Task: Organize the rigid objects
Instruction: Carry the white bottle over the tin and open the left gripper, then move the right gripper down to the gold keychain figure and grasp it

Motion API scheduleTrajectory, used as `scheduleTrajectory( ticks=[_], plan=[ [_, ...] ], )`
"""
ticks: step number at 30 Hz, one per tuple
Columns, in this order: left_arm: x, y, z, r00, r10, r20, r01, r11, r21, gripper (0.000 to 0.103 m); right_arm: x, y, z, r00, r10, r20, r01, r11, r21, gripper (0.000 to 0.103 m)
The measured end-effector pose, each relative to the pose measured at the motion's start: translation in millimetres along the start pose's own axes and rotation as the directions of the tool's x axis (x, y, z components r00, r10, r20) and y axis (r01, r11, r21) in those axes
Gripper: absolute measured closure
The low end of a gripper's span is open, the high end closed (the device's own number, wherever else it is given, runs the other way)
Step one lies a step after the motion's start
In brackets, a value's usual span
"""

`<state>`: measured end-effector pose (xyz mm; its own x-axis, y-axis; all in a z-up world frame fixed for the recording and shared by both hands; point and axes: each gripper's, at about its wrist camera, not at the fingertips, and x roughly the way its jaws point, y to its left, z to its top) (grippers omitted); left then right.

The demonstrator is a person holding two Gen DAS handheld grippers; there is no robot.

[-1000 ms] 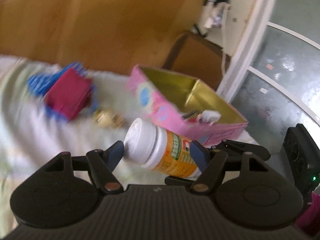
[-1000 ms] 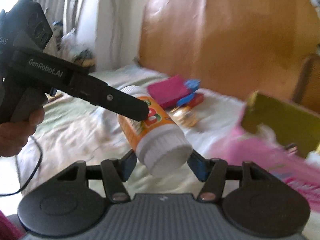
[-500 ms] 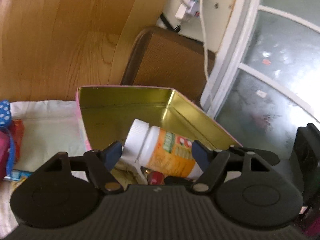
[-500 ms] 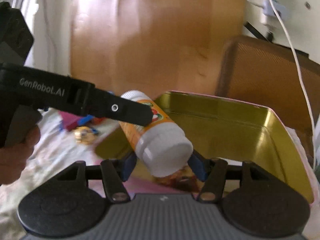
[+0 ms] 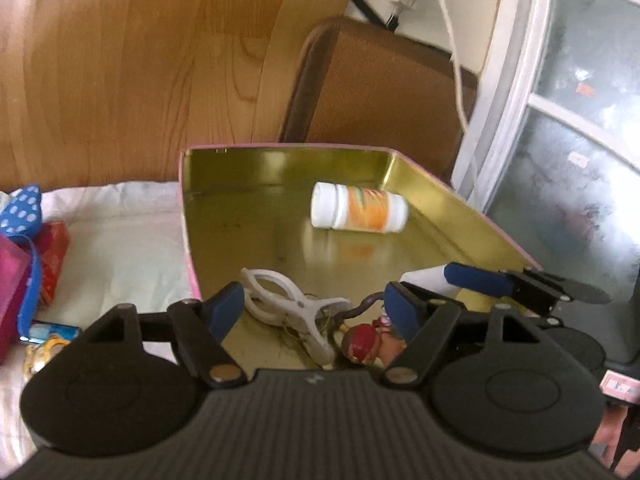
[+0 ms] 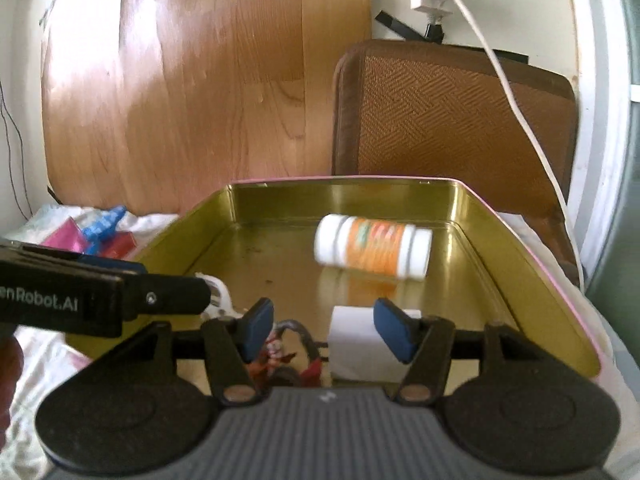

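A white pill bottle with an orange label (image 5: 359,213) lies on its side inside the pink tin with a gold inside (image 5: 248,216), near the far right corner; it also shows in the right wrist view (image 6: 373,247), blurred. My left gripper (image 5: 314,309) is open and empty over the tin's near edge. My right gripper (image 6: 324,326) is open and empty above the tin (image 6: 532,264). A white clip (image 5: 288,306), a small red figure (image 5: 362,344) and a white block (image 6: 354,338) lie in the tin's near end.
On the white cloth left of the tin lie a blue dotted item (image 5: 22,210), a red box (image 5: 54,248) and a magenta box (image 5: 10,280). A wooden panel (image 6: 200,80) and a brown woven chair back (image 6: 452,116) stand behind the tin. A white cable (image 6: 504,68) hangs at right.
Both grippers held the bottle between them and carried it over the tin. Both have let go and opened. The bottle has dropped into the tin and lies at its far end.
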<state>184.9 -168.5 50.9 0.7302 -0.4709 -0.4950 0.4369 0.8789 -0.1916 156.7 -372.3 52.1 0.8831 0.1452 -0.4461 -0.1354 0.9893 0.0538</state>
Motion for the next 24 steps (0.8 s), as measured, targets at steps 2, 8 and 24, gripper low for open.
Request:
scheduleTrajectory(
  ticks=[2, 8, 24],
  plan=[
    [-20, 2, -3, 0.999, -0.007, 0.038, 0.008, 1.000, -0.004, 0.024, -15, 3, 2, 1.000, 0.009, 0.028, -0.010, 1.000, 0.015, 0.046],
    [-90, 41, -30, 0.991, 0.026, 0.133, -0.022, 0.999, -0.033, 0.024, -48, 28, 7, 0.992, 0.069, 0.102, -0.073, 0.997, 0.032, 0.046],
    [-170, 200, -100, 0.915, 0.399, 0.057, -0.355, 0.865, -0.355, 0.024, -18, 212, -12, 0.977, 0.204, -0.057, -0.212, 0.925, -0.316, 0.048]
  ],
)
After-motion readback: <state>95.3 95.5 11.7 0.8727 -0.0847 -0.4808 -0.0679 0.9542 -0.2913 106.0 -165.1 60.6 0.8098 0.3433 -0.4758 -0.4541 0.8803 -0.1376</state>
